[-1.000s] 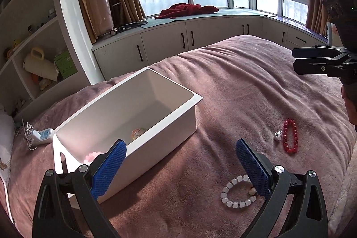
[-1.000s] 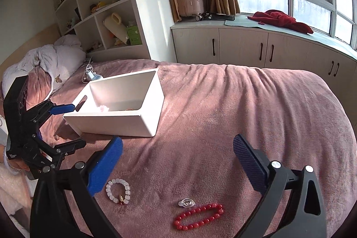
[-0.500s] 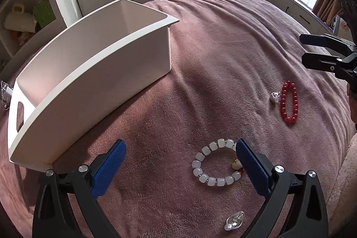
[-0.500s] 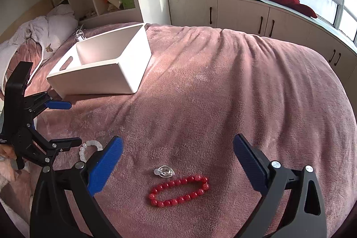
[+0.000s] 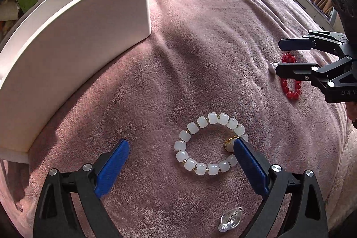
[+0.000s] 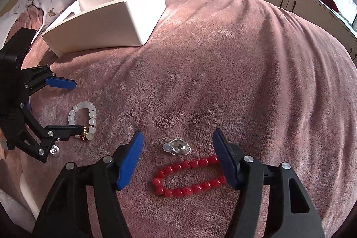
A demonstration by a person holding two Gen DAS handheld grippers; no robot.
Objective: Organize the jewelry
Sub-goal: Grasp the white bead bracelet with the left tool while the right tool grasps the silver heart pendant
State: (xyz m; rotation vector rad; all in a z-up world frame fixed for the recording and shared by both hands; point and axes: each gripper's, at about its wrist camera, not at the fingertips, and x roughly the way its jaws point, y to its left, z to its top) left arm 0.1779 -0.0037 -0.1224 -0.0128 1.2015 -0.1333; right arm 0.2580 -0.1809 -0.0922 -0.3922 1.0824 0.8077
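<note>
White bead bracelet [image 5: 209, 144], red bead bracelet [image 6: 189, 175]: light, limp, smooth; pinch across strand. Left hand-held gripper [image 5: 180, 146], right hand-held gripper [image 6: 177, 142] both wide, empty

On the pink plush blanket [image 6: 234, 64] lay two beaded bracelets: one of milky white barrel beads [image 5: 209, 144], one of round red beads [image 6: 189, 175]. There were two small clear glass teardrop charms [image 6: 177, 147] [image 5: 231, 219], one white rectangular plastic bin [image 6: 116, 21], and two black grippers with blue pads [image 5: 180, 146] [image 6: 176, 146]
</note>
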